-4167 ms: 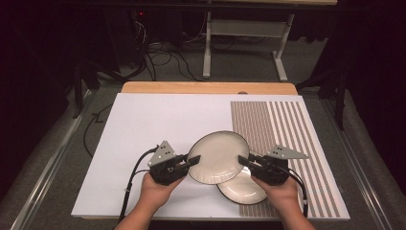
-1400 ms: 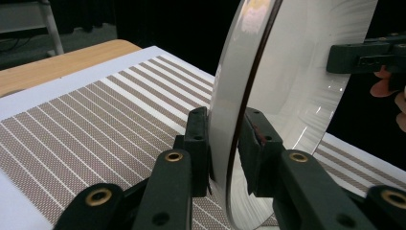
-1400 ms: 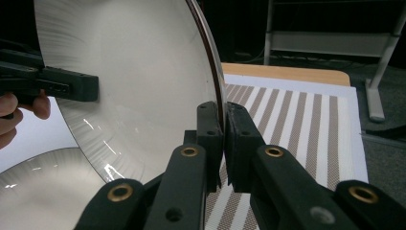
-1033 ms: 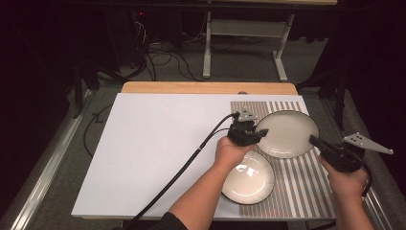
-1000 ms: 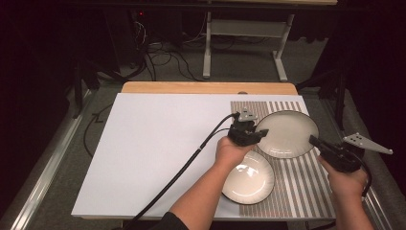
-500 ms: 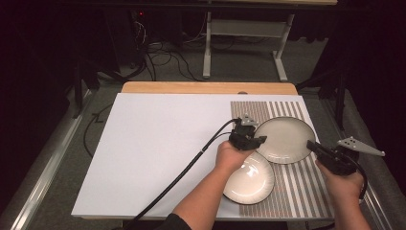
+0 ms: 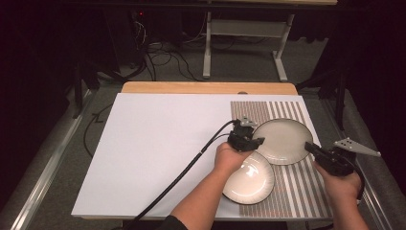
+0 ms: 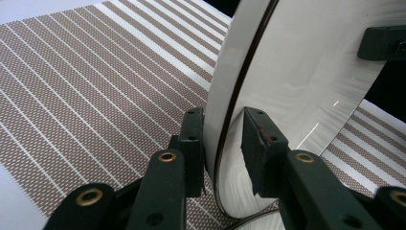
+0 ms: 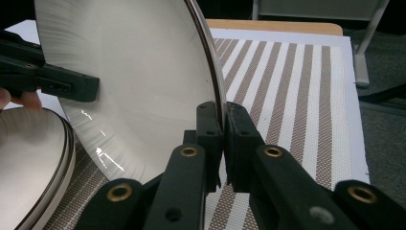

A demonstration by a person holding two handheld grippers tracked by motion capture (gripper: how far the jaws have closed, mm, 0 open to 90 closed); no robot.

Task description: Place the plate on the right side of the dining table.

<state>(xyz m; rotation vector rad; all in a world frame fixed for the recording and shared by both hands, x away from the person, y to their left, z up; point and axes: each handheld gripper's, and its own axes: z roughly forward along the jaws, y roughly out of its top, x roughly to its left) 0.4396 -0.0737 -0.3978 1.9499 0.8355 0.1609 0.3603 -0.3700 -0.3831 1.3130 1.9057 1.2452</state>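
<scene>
A round cream plate [image 7: 282, 141] with a dark rim lies over the striped mat [image 7: 268, 110], and its near edge overlaps a second, similar plate [image 7: 249, 179]. My left gripper [image 7: 250, 139] is at this plate's left rim. In the left gripper view the jaws straddle the rim of the plate [image 8: 297, 86], and a gap shows on the inner side, so the left gripper [image 8: 222, 139] is open. My right gripper [image 7: 311, 147] is shut on the plate's right rim. In the right gripper view the right gripper [image 9: 223, 124] pinches the thin edge of the plate [image 9: 139, 81].
A white sheet [image 7: 163, 143] covers the left and middle of the wooden table [image 7: 206, 87]. The left gripper's cable [image 7: 191, 165] trails across the sheet toward the near edge. Dark floor, cables and a table frame lie beyond the far edge.
Over the last second both grippers brought the upper plate slightly nearer and lower over the mat. The right gripper moved in to the left. Four seconds ago the plate was at the table's middle.
</scene>
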